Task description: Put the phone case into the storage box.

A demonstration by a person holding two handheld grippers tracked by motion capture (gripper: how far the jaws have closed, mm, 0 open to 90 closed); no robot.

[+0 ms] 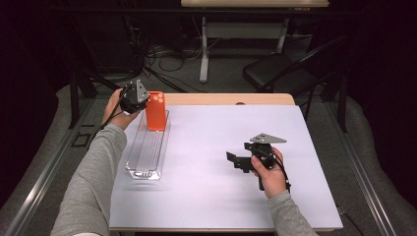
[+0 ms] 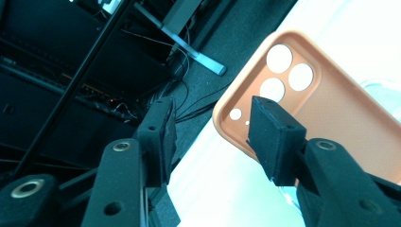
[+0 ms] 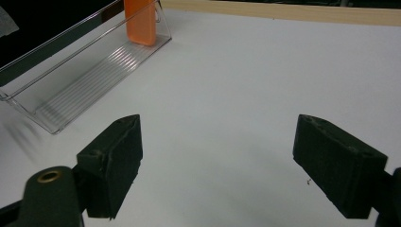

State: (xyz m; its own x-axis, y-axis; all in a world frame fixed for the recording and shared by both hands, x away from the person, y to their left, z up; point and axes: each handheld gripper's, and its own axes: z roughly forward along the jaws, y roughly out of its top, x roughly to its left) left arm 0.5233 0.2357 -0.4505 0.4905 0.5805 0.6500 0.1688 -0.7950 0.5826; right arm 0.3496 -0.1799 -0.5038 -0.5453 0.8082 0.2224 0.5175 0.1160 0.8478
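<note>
One clear plastic tray [image 1: 147, 147] lies on the left part of the white table [image 1: 221, 196], its long axis running from near to far. It holds a single thing: an orange phone case [image 1: 156, 110], standing upright at the tray's far end with its long axis vertical. In the high view the case's camera cut-outs sit at its top end. In the left gripper view the hollow inner side of the case faces that gripper, with three round holes and a smaller one near the corner. The rest of the tray, with its ribbed floor, holds nothing else.

The left gripper [image 1: 135, 96] is at the far left of the table, just beside the top of the case, held by the person's left hand [image 1: 115, 108]. Its jaws stand partly open; one jaw lies in front of the case's inner face near the cut-outs and the other is off to the side over the table edge, so the case's edge lies between them. Whether a pad touches the case I cannot tell, but they do not squeeze it.

The right gripper [image 1: 233, 161] rests low over the near right part of the table, in the right hand [image 1: 268, 169], well apart from the tray. Its jaws are spread wide with only bare table between them, pointing toward the tray.
</note>
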